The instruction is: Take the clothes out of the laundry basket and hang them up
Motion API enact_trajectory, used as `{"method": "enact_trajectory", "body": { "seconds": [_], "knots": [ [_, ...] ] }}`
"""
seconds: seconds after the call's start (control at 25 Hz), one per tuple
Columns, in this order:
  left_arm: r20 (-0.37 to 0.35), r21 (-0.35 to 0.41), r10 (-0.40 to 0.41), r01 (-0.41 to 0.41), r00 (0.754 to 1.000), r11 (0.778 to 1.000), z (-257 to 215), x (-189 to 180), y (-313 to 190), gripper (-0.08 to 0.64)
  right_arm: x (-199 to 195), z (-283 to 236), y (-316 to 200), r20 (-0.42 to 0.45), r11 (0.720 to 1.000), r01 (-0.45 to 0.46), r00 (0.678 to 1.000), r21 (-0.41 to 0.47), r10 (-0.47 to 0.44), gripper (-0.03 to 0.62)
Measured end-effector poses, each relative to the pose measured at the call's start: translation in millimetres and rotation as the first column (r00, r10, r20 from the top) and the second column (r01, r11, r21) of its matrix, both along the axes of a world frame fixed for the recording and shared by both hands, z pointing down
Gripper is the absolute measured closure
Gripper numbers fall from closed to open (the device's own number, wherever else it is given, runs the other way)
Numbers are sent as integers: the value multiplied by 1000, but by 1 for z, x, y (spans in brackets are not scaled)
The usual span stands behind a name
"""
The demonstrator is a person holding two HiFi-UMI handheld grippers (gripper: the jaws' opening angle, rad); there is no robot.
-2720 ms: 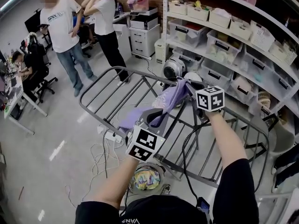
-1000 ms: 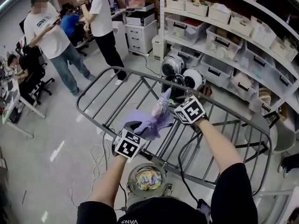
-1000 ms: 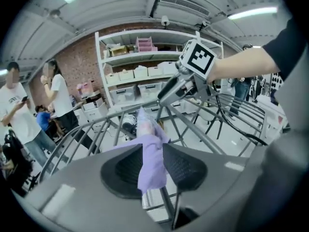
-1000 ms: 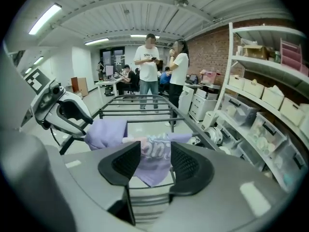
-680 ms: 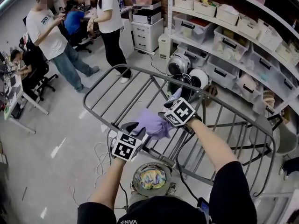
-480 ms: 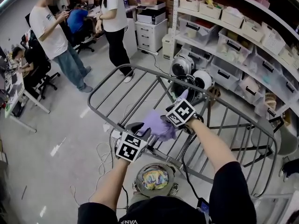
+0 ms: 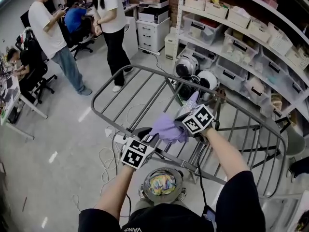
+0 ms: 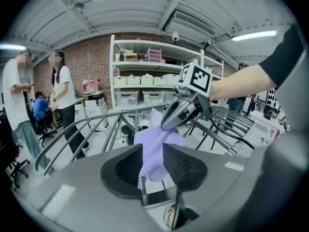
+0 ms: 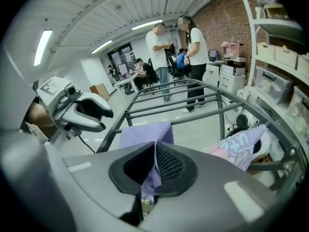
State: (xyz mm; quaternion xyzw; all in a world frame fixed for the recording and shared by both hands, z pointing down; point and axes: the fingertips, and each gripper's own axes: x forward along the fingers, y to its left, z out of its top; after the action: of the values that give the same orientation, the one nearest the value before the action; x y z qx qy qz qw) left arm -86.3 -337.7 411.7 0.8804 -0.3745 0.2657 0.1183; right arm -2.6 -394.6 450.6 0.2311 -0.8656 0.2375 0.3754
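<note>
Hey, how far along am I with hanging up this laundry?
Done: perhaps one piece, a patterned cloth over the drying rack, unless it belongs to the purple garment. In hand: the purple garment, pinched in the shut jaws of both the left gripper and right gripper above the rack, not yet draped. Left: colourful clothes in the laundry basket below.

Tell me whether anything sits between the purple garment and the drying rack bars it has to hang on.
Nothing visible does. The left gripper and right gripper both clamp the purple garment just above the drying rack bars. A printed garment already draped on the rack lies to the side, not underneath.
</note>
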Motion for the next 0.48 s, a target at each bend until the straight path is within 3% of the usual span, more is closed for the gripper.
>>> {"method": "enact_trajectory", "body": {
  "seconds": [0.32,0.48],
  "knots": [
    [-12,-1,28,-28,1000,1000,2,-6,0,459,-8,-37,84,33,983,140,989,114,-145,580],
    [-14,11,48,-47,999,999,-1,-5,1,459,-19,-51,128,89,978,161,981,135,-174,580]
  ]
}}
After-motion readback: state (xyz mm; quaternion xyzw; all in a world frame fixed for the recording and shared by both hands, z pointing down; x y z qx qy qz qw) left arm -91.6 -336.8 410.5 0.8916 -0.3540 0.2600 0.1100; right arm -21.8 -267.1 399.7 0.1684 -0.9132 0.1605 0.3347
